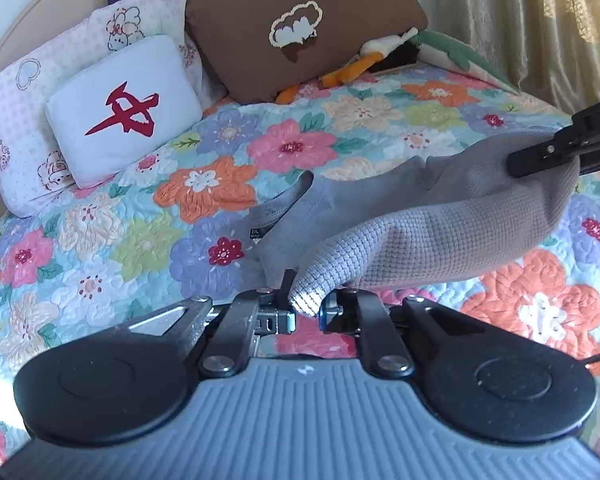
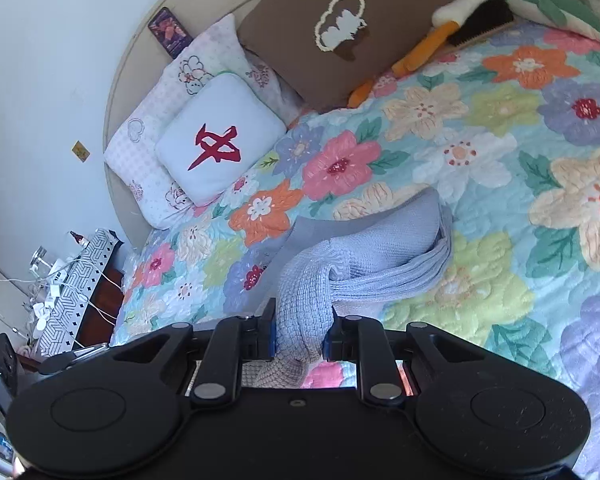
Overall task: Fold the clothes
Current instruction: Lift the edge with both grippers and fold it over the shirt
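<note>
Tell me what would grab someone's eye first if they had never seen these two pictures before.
Probably the bright floral quilt covering the whole bed, with a grey waffle-knit garment stretched across its middle between the left gripper and the right gripper, each shut on a bunch of the fabric. Next, the white cushion with a red symbol and the big brown pillow propped at the headboard.

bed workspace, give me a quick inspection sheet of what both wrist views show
surface: floral quilted bedspread, sunlit
job's things: grey waffle-knit garment, partly lifted, stretched between both grippers
clutter: white cushion with red character, brown cushion, pink patterned pillow, orange plush toy
grippers: left hand-held gripper shut on garment; right hand-held gripper shut on garment
cables: white cords on bedside table
surroundings: gold curtain, white wall
</note>
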`<state>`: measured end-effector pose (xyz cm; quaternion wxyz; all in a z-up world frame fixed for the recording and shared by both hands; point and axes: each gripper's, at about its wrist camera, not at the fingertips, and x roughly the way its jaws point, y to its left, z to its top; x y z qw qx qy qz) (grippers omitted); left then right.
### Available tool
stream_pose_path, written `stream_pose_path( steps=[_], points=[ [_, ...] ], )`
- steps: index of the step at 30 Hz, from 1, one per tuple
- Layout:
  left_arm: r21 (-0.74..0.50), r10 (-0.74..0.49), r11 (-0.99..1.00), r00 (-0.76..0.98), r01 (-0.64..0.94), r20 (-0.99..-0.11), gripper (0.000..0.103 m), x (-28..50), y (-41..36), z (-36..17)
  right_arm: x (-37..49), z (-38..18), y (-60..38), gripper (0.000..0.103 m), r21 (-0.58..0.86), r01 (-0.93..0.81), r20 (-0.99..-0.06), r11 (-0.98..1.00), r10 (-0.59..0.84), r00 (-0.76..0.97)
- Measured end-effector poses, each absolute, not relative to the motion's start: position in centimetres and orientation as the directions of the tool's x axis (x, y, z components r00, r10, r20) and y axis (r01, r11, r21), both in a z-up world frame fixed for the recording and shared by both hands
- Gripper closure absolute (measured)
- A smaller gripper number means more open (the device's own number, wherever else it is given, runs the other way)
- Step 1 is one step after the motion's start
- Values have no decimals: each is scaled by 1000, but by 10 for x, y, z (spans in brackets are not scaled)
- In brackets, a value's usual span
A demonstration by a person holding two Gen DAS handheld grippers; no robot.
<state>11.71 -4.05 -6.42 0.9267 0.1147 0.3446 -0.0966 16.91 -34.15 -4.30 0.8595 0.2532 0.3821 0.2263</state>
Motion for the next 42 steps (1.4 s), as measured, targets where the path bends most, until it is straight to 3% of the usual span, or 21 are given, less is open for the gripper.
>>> stream_pose_path(
  steps=[7,19,30,36,42],
  points=[
    [121,-111,956,712,268,-694,93,127,-39,-74,169,-66,-346,79,625,-139,-589,768,581,562],
    [54,-138,966,682,252,-718,92,138,-30,-82,177,-67,-342,78,614,-156,-587,774,579,567],
    [99,-114,961,699,257,-706,92,170,-27,-78,204,-57,-328,75,579,-151,-611,801,549,571],
    [173,-81,947,722,270,-687,93,171,-37,-87,221,-51,-312,74,456,-188,-696,870,480,535],
    [180,-70,948,723,264,-687,92,184,-34,-92,239,-54,-303,74,418,-211,-713,883,463,526]
  ],
)
